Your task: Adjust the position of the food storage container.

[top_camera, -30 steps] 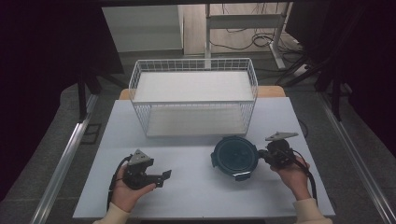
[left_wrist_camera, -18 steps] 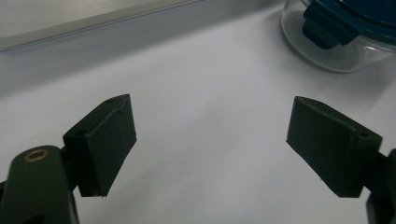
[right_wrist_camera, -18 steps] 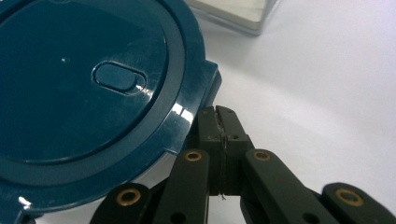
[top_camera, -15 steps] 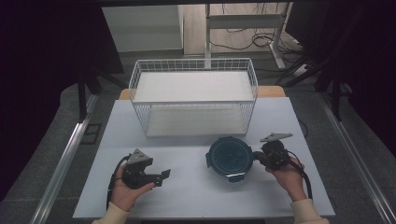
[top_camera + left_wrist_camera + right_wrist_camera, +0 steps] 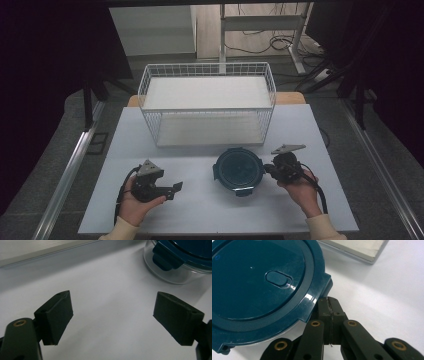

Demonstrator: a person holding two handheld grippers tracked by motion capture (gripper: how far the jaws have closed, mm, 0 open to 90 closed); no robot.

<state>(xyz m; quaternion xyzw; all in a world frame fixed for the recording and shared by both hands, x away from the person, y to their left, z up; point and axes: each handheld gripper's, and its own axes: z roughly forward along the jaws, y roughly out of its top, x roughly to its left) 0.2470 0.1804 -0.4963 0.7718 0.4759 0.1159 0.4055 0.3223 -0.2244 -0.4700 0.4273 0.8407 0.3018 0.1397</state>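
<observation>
A round clear container with a dark teal lid (image 5: 238, 170) stands on the white table (image 5: 200, 215), in front of the basket. My right gripper (image 5: 270, 169) lies just right of it, jaws pressed together with nothing between them. In the right gripper view the shut tips (image 5: 329, 302) sit tucked under the lid's rim (image 5: 262, 280), beside a latch tab. My left gripper (image 5: 172, 189) rests low at the left, pointing right toward the container, a gap away. Its pads (image 5: 57, 315) stand wide apart over bare table, with the container (image 5: 180, 262) farther off.
A white wire basket (image 5: 207, 66) with a white floor stands at the back of the table, its front wall close behind the container. A person's hands hold both grippers near the table's front edge. Dark floor and cables lie beyond the table.
The right gripper has moved left, and the container has slid left across the table with it. The left gripper has stayed where it was, still open.
</observation>
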